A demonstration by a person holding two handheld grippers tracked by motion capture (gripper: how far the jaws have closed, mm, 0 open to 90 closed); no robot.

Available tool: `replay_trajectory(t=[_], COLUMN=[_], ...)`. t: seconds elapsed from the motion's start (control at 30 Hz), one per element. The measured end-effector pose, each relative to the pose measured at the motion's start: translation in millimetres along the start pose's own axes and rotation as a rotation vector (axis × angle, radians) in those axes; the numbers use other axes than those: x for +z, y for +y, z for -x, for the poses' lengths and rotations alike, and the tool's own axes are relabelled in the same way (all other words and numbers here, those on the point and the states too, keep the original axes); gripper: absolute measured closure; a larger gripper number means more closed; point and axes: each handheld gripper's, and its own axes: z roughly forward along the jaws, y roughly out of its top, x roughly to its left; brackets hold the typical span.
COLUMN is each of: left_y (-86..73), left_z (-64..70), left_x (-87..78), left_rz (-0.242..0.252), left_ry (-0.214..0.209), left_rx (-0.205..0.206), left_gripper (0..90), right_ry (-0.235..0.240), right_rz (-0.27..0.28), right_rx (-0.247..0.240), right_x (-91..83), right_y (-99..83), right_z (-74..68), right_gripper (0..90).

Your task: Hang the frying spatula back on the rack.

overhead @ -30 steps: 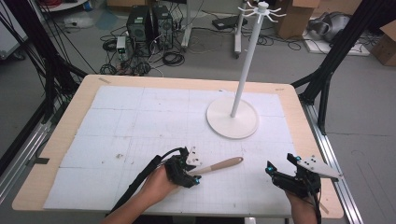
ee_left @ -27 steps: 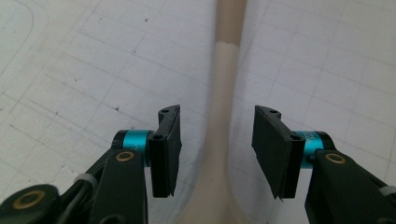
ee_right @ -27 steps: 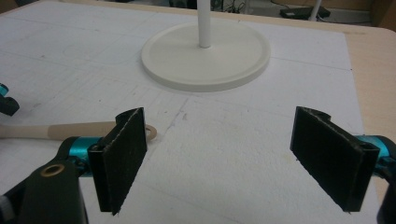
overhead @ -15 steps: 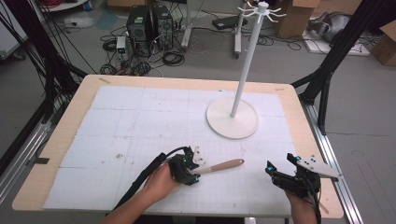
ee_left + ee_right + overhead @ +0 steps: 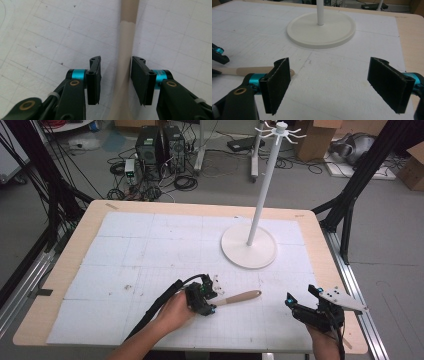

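Observation:
A beige utensil handle [image 5: 240, 297] lies flat on the white gridded mat near the front edge of the table. My left gripper [image 5: 212, 301] is at its near end, held in a hand. In the left gripper view the handle [image 5: 125, 50] runs up between the jaws of that gripper [image 5: 115, 62]: the right jaw is against it and a gap shows at the left jaw. My right gripper [image 5: 301, 293] sits at the front right, wide open with nothing in it [image 5: 329, 62]. The handle's rounded tip [image 5: 262, 70] lies to its left.
A white hook stand rises from a round base [image 5: 248, 246] at the back right of the mat, its pole [image 5: 263, 185] topped with hooks. The base [image 5: 321, 30] lies ahead of the right gripper. Black cables trail from both grippers.
The left hand and its gripper have shifted slightly at the handle's near end. The handle lies in nearly the same place. The right gripper has not moved.

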Motion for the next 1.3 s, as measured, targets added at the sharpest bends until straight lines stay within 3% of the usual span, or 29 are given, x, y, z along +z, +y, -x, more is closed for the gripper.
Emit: replay_trajectory(t=[0.13,0.93,1.17,1.3], left_y=[0.1,0.0,-0.2,-0.3], left_z=[0.5,-8.8,-9.1,-9.2], left_x=[0.0,1.9,1.6,1.6], left_rz=[0.0,-0.002,0.0,0.004], left_ry=[-0.014,-0.076,-0.086,-0.084], left_rx=[0.005,-0.069,-0.04,-0.053], left_gripper=[67.1,71.3,76.2,77.6], right_ry=[0.0,0.001,0.005,0.003], right_rz=[-0.003,-0.002,-0.005,-0.002], right_rx=[0.001,-0.002,-0.001,-0.004], right_x=[-0.3,1.2,2.6,2.2], right_y=[-0.1,0.4,1.4,1.4], right_z=[-0.2,-0.7,-2.6,-1.8], right_gripper=[17.6,17.6,17.6,17.6])
